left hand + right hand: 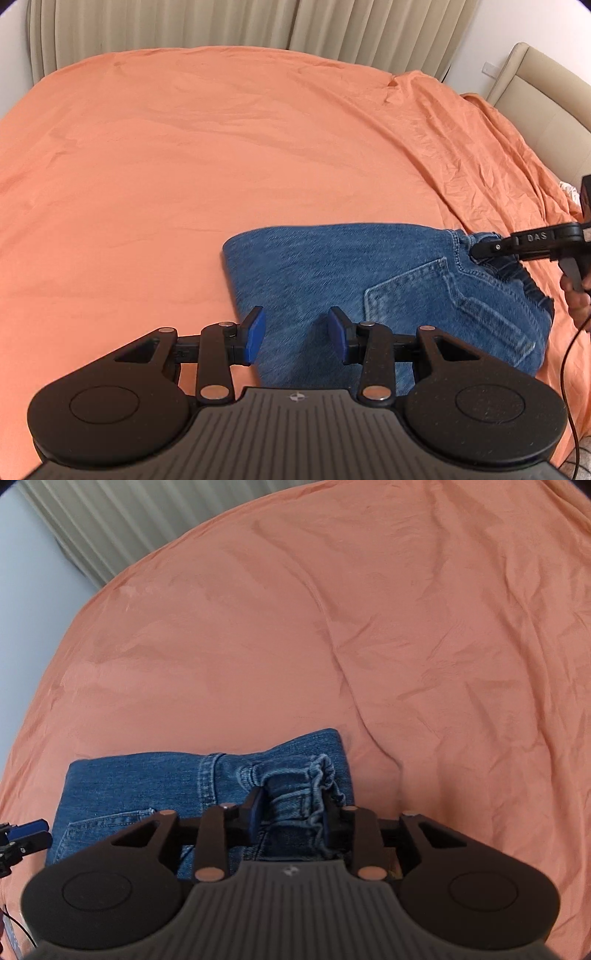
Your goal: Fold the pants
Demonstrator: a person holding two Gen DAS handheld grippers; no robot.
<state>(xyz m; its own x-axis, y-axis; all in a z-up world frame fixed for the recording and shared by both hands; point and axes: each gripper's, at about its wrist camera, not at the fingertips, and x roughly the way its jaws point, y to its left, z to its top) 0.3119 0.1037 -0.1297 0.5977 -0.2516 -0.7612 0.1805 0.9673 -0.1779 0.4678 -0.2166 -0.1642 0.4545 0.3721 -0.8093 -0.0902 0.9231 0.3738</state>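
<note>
Blue jeans lie folded into a compact bundle on the orange bed, back pocket facing up. My left gripper is open just above the near part of the jeans, with nothing between its blue pads. My right gripper reaches in from the right at the waistband. In the right wrist view the right gripper has its fingers on either side of the bunched elastic waistband, with the denim spreading left. The left gripper's blue fingertips show at the left edge.
The orange sheet covers the whole bed, wrinkled toward the right. Beige curtains hang behind it. A padded beige headboard stands at the far right. A black cable hangs by the person's hand.
</note>
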